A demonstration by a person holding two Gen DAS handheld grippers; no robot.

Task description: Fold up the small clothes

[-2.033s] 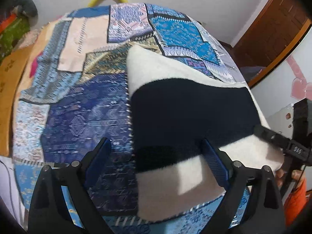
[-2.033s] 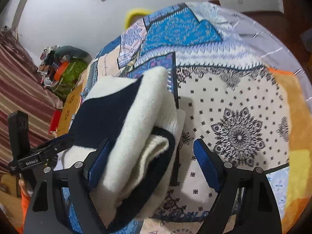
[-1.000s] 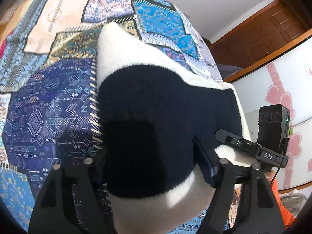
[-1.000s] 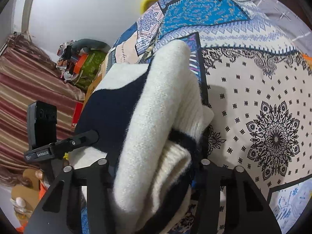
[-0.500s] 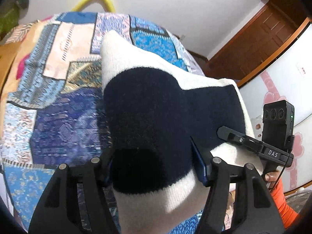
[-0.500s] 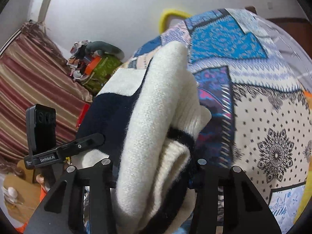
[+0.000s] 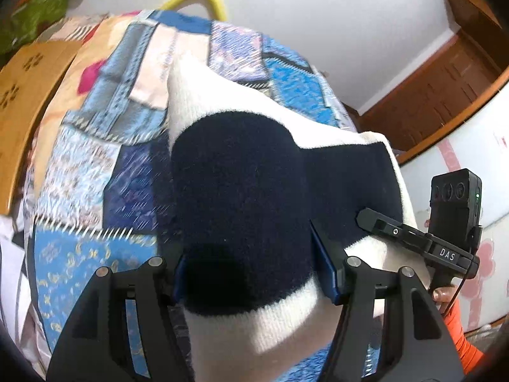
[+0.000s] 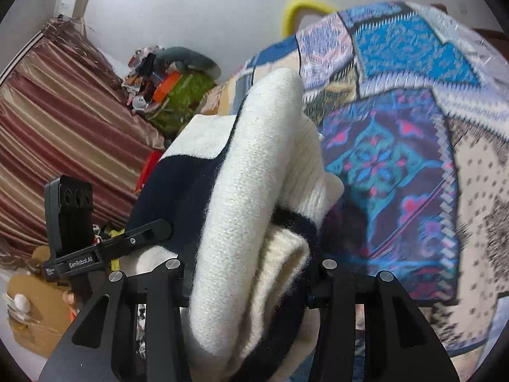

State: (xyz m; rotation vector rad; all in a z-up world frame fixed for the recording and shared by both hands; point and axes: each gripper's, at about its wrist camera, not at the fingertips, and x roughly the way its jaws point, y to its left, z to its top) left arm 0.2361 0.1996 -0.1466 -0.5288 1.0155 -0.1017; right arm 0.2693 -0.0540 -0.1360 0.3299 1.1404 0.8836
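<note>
Patchwork bedspread (image 7: 95, 172) blurs beneath; folded navy-and-cream sweater (image 7: 241, 197) hides both clamping grippers' pads: left gripper (image 7: 254, 273), right gripper (image 8: 251, 273).

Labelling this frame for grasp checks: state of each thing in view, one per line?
left gripper: shut on the sweater, fingers pressing its dark band
right gripper: shut on the sweater's folded bundle
sweater: cream and navy knit, folded thick, held between both grippers
patchwork bedspread: spread flat under the sweater
striped curtain: hanging drawn
</note>
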